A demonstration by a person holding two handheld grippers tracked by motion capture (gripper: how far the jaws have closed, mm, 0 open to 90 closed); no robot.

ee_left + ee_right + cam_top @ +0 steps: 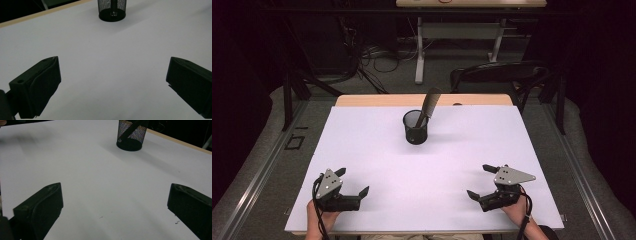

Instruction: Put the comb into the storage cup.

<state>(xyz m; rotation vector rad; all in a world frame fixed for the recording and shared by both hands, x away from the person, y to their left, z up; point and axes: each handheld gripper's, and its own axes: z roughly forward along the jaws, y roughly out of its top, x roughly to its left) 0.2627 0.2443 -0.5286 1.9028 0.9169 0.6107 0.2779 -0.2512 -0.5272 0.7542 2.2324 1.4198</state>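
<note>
Both tools wide: left tool (354, 181), right tool (479, 181); mesh cup (415, 128) far ahead, nothing between.

A black mesh cup (415, 127) stands upright on the white table (362, 150), near the middle of its far edge. Inside it is a dark tool (429, 105) that leans to the right, and its grey upper end rises above the rim.
</note>
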